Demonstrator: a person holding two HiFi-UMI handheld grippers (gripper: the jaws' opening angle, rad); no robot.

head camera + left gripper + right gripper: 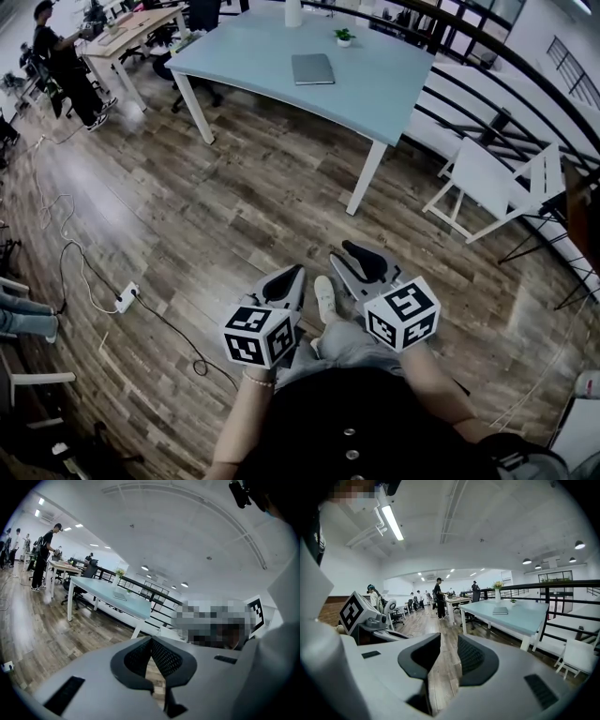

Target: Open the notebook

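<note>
Grey and closed on the table [394, 89], the notebook [312, 68] looks stiff but slick, best caught by its cover edge; well short of the table, my left gripper [298, 272] is closed, my right gripper [340, 250] spread, both empty.

The person wears a black top [375, 412] with small buttons [350, 432], grey trousers [349, 341], a white shoe [324, 298] and a beaded bracelet [258, 380]. The left gripper [297, 272] and right gripper [343, 249] are pale grey shells with black ribbed pads [474, 658], each bearing a black-and-white marker cube [258, 335].
</note>
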